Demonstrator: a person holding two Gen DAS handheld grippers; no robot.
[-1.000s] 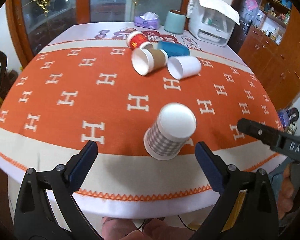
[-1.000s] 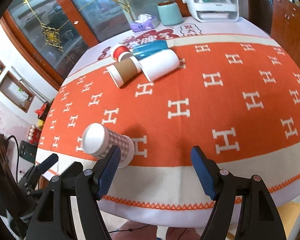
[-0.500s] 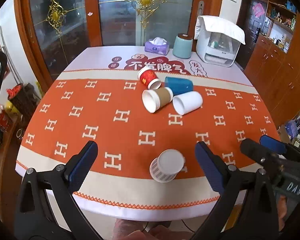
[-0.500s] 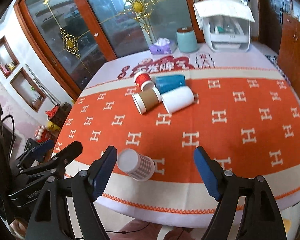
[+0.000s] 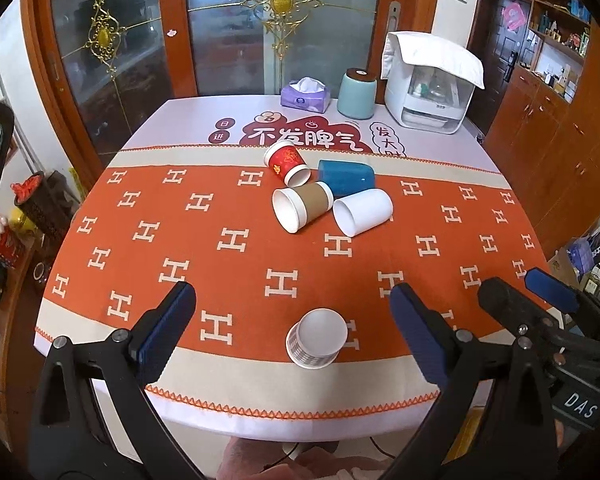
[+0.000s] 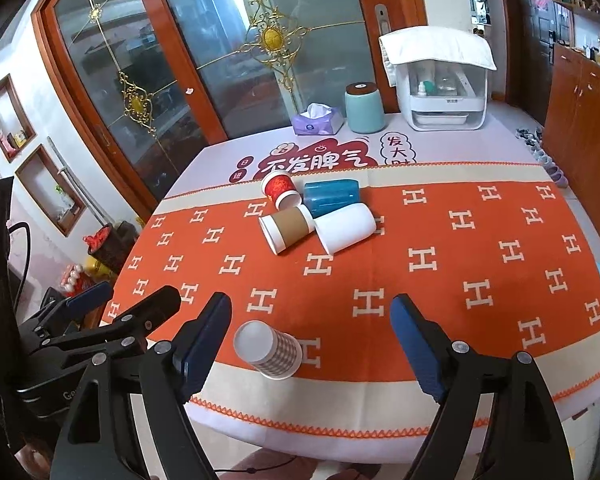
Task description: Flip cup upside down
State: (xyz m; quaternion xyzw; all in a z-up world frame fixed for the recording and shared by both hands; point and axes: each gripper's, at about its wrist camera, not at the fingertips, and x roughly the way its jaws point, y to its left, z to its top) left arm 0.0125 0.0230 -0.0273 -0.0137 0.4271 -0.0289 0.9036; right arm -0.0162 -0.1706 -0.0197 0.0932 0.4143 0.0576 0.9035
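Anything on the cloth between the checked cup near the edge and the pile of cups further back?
No: only bare orange H-patterned tablecloth separates the upside-down checked paper cup from the brown-sleeved cup; both wrist views show it.

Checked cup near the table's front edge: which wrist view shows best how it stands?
The right wrist view: the checked cup shows its patterned side, white base up, wider rim on the cloth. The left wrist view looks down on it, mostly showing the base.

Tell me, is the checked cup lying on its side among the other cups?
No, the checked cup stands apart, upside down, near the table's front edge.
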